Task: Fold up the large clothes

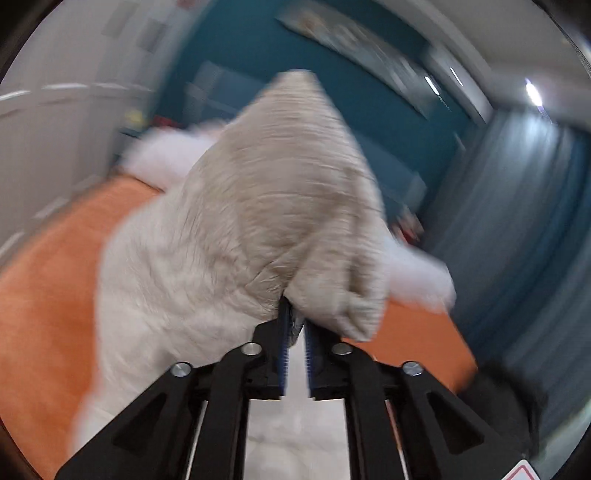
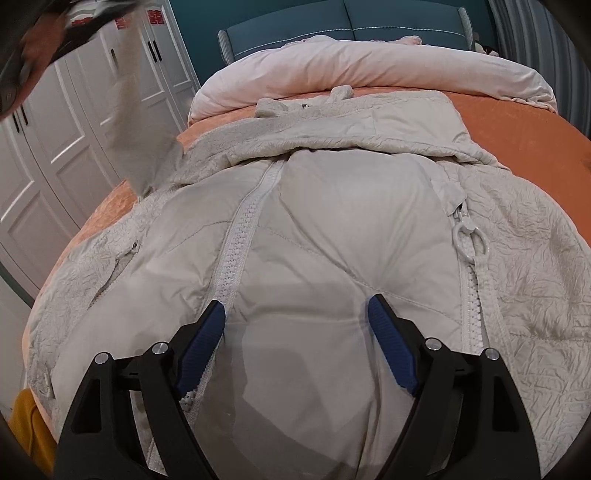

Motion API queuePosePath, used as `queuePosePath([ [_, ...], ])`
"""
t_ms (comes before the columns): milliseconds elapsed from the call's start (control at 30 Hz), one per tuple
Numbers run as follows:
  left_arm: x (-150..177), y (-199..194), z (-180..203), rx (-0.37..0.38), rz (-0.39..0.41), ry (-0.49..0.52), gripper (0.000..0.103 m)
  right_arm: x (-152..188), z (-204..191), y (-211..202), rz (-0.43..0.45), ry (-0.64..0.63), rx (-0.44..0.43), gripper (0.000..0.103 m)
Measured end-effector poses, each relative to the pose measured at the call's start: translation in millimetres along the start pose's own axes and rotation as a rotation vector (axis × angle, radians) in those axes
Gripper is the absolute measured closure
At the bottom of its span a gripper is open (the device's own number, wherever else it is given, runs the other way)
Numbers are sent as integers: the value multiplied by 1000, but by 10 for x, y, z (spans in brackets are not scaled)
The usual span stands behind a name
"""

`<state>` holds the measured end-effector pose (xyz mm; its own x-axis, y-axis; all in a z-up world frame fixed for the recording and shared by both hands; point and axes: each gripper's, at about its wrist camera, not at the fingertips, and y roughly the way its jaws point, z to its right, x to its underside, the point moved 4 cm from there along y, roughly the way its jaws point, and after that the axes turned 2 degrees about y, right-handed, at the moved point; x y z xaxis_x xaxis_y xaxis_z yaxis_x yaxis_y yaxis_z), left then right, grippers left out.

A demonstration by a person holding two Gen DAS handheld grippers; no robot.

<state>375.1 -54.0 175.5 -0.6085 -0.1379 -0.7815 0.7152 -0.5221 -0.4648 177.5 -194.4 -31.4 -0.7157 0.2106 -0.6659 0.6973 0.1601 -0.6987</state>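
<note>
A large cream padded jacket (image 2: 332,229) lies open on the orange bed, lining up, zipper tracks down both sides and the hood towards the pillows. My right gripper (image 2: 295,314) is open and empty, just above the lining near the hem. My left gripper (image 1: 294,325) is shut on the jacket's sleeve (image 1: 280,192) and holds it lifted above the bed; the view is blurred by motion. The lifted sleeve (image 2: 133,110) also shows at the upper left of the right wrist view, hanging from the left gripper, which is cut off there.
The orange bedspread (image 2: 517,122) covers the bed, with a pale pink duvet (image 2: 369,70) rolled at the teal headboard (image 2: 332,22). White wardrobe doors (image 2: 55,140) stand left of the bed. A yellow item (image 2: 26,424) sits at the lower left. Blue curtains (image 1: 517,221) hang to the right.
</note>
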Motion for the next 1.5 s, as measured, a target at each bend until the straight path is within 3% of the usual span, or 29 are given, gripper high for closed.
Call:
queuePosePath([
  [67, 545, 437, 397, 20, -154, 45, 88, -6, 7, -14, 1, 7, -9, 25],
  [167, 1294, 816, 507, 9, -354, -6, 84, -10, 21, -39, 4, 18, -24, 25],
  [233, 1592, 842, 406, 21, -418, -82, 63, -13, 32, -52, 7, 25, -38, 25],
  [300, 1732, 689, 202, 33, -396, -151, 51, -25, 33, -55, 9, 29, -61, 20],
  [400, 1689, 474, -3, -2, -359, -96, 41, -40, 29, -55, 6, 30, -71, 19],
  [467, 1580, 227, -203, -65, -306, -53, 33, -73, 37, -62, -10, 39, -64, 19],
  [600, 1246, 108, -929, -203, -245, -82, 32, -312, 134, -150, -40, 143, -88, 19],
  [733, 1239, 29, -1470, -315, -240, -157, 32, -825, 476, -256, 30, 316, -67, 19],
  [833, 1349, 78, -1756, -322, -256, -266, 32, -1174, 705, -176, 69, 377, -13, 19],
  [933, 1513, 183, -1874, -307, -310, -345, 32, -1384, 794, 107, 28, 391, 13, 23],
  [1033, 1647, 268, -1914, -329, -344, -312, 32, -1461, 817, 524, -83, 384, 64, 41],
  [1100, 1682, 305, -1910, -346, -345, -270, 32, -1510, 707, 734, -137, 341, 80, 76],
  [1167, 1664, 331, -1915, -367, -346, -241, 32, -1742, 432, 752, -113, 219, 68, 98],
  [1233, 1634, 367, -1944, -386, -341, -222, 32, -2051, 108, 568, -20, 121, 2, 98],
  [1267, 1580, 374, -1940, -405, -326, -209, 32, -2288, -106, 347, 61, 73, -78, 98],
  [1367, 1421, 372, -1956, -441, -268, -170, 32, -2759, -360, -188, 254, 31, -234, 99],
  [1433, 1365, 432, -1995, -488, -259, -137, 32, -2865, -264, -230, 296, 51, -254, 99],
  [1500, 1406, 516, -2096, -521, -273, -126, 29, -2758, 51, 114, 233, 93, -161, 98],
])
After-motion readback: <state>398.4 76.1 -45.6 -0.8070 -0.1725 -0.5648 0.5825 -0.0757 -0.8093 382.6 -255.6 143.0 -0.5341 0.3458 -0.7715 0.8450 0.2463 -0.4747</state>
